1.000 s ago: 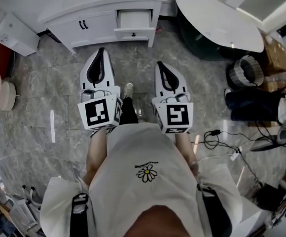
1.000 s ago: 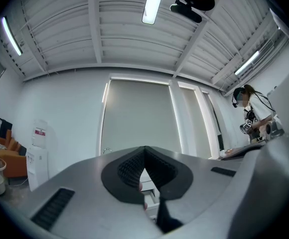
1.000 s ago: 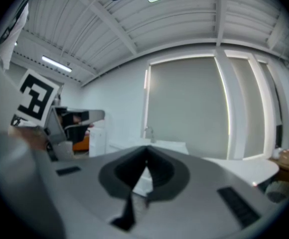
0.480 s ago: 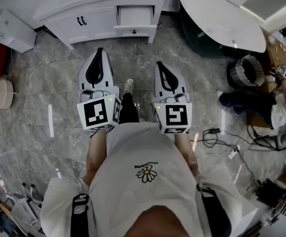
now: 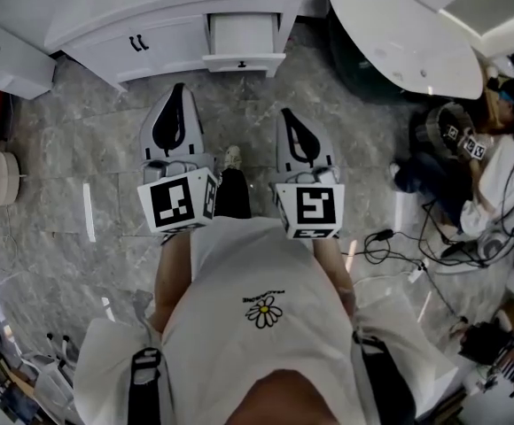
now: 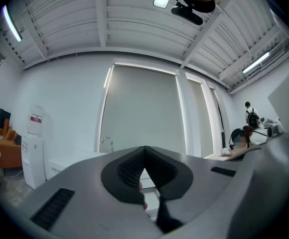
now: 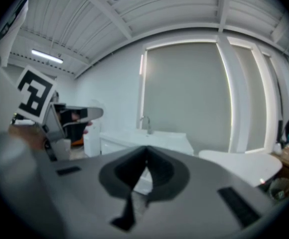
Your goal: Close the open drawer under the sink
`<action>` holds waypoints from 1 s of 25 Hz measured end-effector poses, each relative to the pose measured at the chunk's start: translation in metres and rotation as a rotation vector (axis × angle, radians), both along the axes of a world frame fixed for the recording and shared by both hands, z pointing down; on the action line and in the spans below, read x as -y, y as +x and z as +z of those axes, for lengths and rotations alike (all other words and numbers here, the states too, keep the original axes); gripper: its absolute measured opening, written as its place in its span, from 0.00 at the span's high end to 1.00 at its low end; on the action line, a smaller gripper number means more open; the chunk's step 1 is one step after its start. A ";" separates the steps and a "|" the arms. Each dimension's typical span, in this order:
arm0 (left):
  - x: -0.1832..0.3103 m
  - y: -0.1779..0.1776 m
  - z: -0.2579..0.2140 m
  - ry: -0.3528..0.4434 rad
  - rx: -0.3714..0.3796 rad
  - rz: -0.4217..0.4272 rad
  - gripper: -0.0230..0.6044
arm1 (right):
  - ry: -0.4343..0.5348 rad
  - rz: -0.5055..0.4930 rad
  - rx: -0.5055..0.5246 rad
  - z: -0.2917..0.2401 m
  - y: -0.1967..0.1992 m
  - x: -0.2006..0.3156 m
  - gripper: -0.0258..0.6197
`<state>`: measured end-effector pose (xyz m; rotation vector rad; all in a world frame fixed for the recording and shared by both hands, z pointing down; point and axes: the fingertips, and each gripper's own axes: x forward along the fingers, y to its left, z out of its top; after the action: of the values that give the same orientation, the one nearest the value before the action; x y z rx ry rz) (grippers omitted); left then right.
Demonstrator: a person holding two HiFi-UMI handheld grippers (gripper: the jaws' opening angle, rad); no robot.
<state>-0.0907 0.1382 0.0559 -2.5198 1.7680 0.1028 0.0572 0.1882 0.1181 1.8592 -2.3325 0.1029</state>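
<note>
Well, from the head view the person's white shirt point(image 5: 266, 326) swallows the near half of the picture and hides both forearms, and the sink's top is cut off at the far edge. Out in front, the left gripper point(image 5: 179, 91) and right gripper point(image 5: 285, 115) sit side by side above the marble floor point(image 5: 80, 149), both pointing toward the white cabinet point(image 5: 151, 42). The drawer point(image 5: 242, 38) stands pulled out on the cabinet's right side, well apart from both tips. From up here the jaws are too small to judge. The left gripper view shows its jaws closed tip to tip on nothing, and the right gripper view shows the same, a little blurred. Those two views give the tap point(image 6: 107, 143) on the countertop, which the head view lacks, but each gripper's own body blocks most of the drawer. Only the head view looks down into the drawer's open inside.
</note>
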 end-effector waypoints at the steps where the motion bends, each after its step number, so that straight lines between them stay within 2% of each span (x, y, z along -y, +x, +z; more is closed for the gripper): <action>1: 0.013 0.002 0.000 -0.001 0.003 0.006 0.93 | -0.006 0.009 0.002 0.000 0.001 0.012 0.91; 11: 0.146 0.000 -0.010 -0.017 -0.001 0.044 0.93 | -0.046 0.043 0.000 -0.010 -0.005 0.140 0.91; 17: 0.209 -0.011 -0.017 -0.019 -0.006 0.057 0.93 | -0.046 0.049 -0.006 -0.019 -0.017 0.196 0.91; 20: 0.229 -0.010 -0.012 -0.028 -0.001 0.050 0.93 | -0.047 0.050 -0.021 -0.019 -0.016 0.213 0.91; 25: 0.232 0.008 -0.006 -0.032 0.017 0.052 0.93 | -0.056 0.051 0.004 -0.014 0.001 0.222 0.91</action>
<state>-0.0828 -0.0941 0.0501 -2.5812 1.7126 0.0565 0.0585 -0.0338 0.1044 1.8930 -2.2612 0.1765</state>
